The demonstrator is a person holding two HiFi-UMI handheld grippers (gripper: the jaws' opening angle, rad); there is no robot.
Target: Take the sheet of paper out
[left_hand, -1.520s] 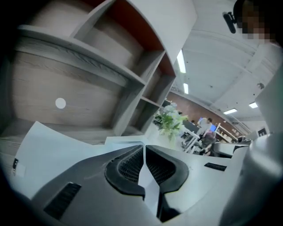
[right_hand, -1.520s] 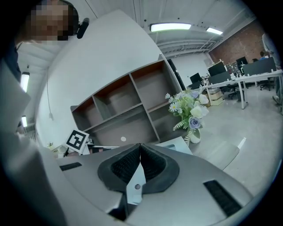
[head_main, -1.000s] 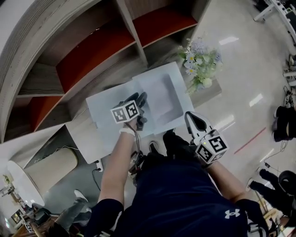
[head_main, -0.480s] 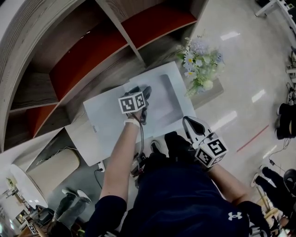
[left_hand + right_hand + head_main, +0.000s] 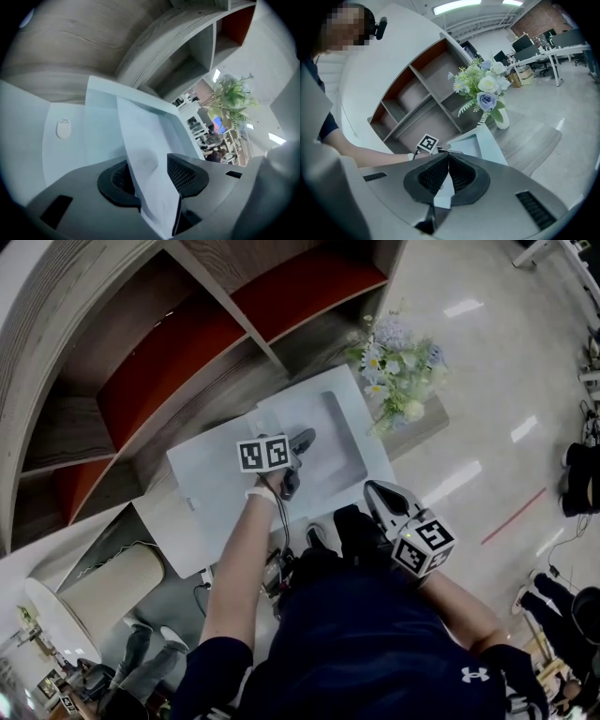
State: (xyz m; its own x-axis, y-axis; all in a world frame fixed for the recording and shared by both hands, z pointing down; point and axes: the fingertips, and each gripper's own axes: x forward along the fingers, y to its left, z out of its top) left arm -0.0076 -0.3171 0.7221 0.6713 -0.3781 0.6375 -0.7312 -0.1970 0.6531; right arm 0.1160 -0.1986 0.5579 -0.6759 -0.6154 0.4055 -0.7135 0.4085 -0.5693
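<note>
An open white box (image 5: 211, 474) lies on the small wooden table (image 5: 427, 423), lid flat at the left, shallow tray (image 5: 361, 418) at the right. A white sheet of paper (image 5: 140, 140) rises out of the tray and runs between the two pads of my left gripper (image 5: 305, 439), which reaches down into the tray. Its jaws are closing on the sheet, with a gap still showing between the pads (image 5: 185, 173). My right gripper (image 5: 372, 491) hovers off the table's near edge, shut with nothing in it (image 5: 447, 157).
A vase of pale flowers (image 5: 398, 371) stands on the table at the right of the box. A curved wooden shelf unit with red-backed compartments (image 5: 187, 352) rises just behind. The person's legs and shoes (image 5: 352, 521) are below the table edge. Shiny floor lies to the right.
My left gripper has moved right and down, from the middle of the box into the tray. The right gripper has sunk slightly.
</note>
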